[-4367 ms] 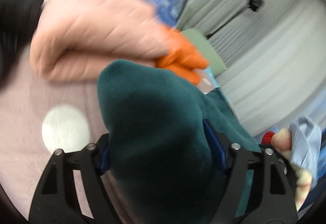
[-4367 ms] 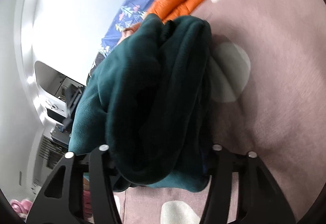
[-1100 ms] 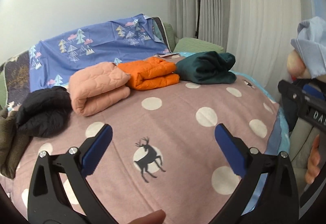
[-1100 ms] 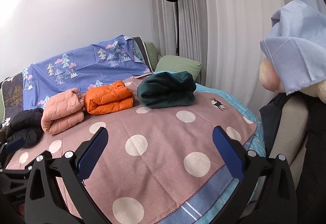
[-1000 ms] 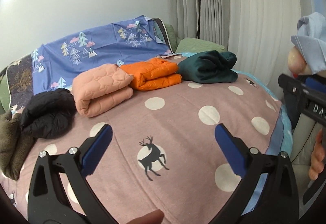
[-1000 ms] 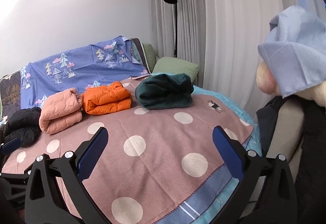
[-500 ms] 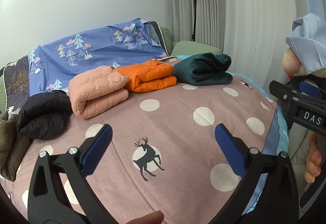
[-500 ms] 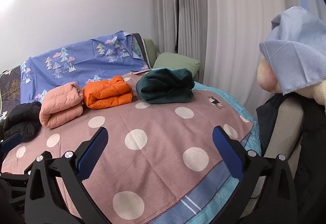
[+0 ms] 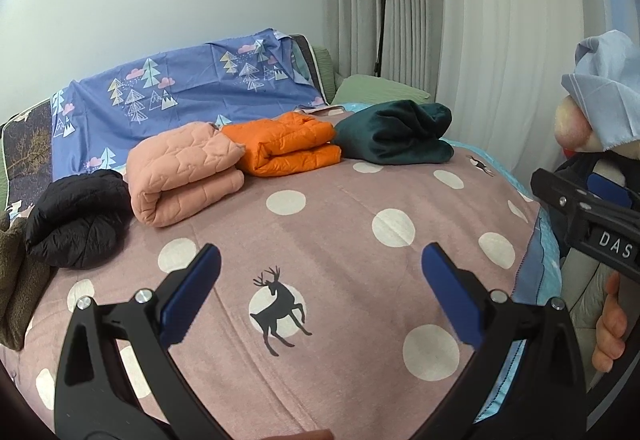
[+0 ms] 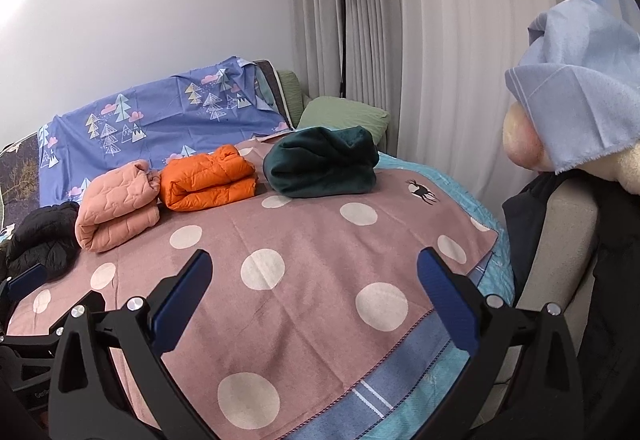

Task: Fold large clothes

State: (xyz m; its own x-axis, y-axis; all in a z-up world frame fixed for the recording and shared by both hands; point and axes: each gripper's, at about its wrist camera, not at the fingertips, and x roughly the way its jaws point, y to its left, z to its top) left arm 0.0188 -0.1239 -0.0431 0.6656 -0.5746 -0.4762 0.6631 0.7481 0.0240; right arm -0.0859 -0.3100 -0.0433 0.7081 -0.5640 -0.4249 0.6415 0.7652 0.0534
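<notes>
Left gripper (image 9: pixel 320 272) and right gripper (image 10: pixel 312 270) both spread wide, empty, above polka-dot blanket (image 9: pixel 344 208), folded dark green fleece (image 10: pixel 322 162) beside orange puffer jacket (image 10: pixel 208 176), pink quilted jacket (image 10: pixel 118 206), black garment (image 9: pixel 76 218), possibly a jacket.

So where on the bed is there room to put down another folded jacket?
The near half of the polka-dot blanket, around the deer print, is bare. The far edge is crowded: black jacket, pink jacket, orange jacket, green fleece.

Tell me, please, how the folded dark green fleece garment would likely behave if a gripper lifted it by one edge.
The dark green fleece garment looks thick and soft, so it would probably sag and unfold. Its plush pile should grip well, not slip.
</notes>
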